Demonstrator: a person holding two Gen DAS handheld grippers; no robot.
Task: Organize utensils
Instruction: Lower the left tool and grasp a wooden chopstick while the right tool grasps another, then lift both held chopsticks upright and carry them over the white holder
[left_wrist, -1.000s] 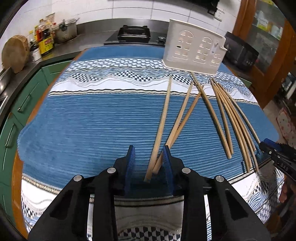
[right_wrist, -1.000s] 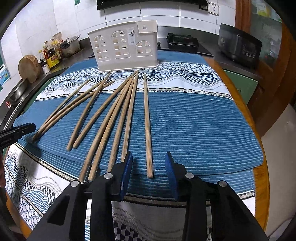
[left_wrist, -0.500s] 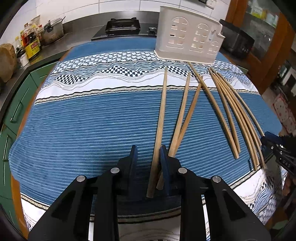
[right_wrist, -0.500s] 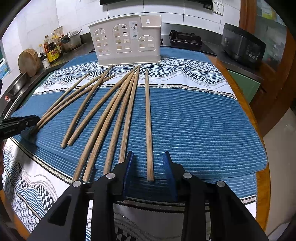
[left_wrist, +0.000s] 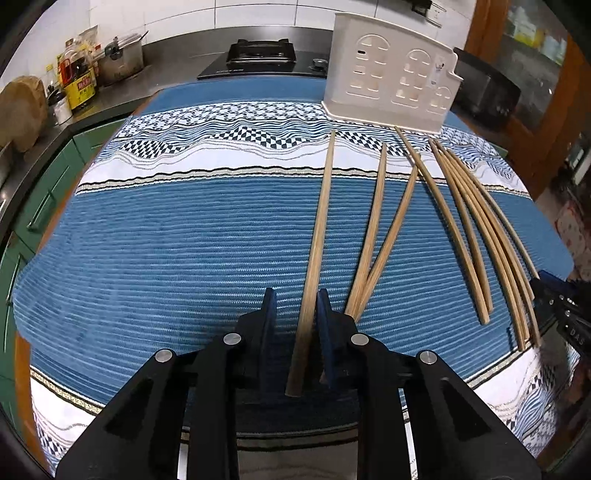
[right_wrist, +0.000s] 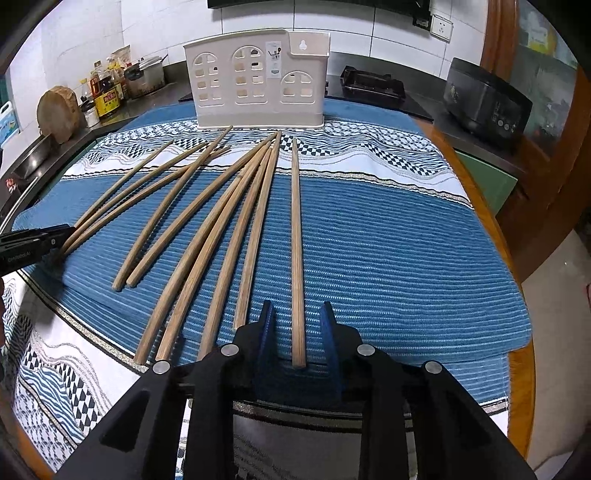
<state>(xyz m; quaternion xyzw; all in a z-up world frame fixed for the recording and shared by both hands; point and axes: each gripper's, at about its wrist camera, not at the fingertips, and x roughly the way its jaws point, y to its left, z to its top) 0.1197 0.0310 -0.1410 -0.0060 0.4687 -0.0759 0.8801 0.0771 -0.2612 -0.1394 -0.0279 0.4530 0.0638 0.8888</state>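
Chopsticks: we have 1 stick (left_wrist: 314, 258) between the pads of the left hand-held gripper (left_wrist: 295, 325), jaws closing, right pad looks against it, gap on the left pad. Right hand-held gripper (right_wrist: 297, 332) also closing around the rightmost stick (right_wrist: 296, 258), gaps both sides, not pinched yet. Both sticks lie flat on the blue mat (right_wrist: 388, 258) over the tabletop. Remaining sticks (right_wrist: 207, 229) fan out between them. Beyond: white holder (right_wrist: 258, 77), upright at the mat's far edge.

Tan chopsticks (right_wrist: 297, 258); blue ribbed mat (right_wrist: 388, 251); cream holder (right_wrist: 258, 79); blue-white patterned cloth (left_wrist: 221, 136).
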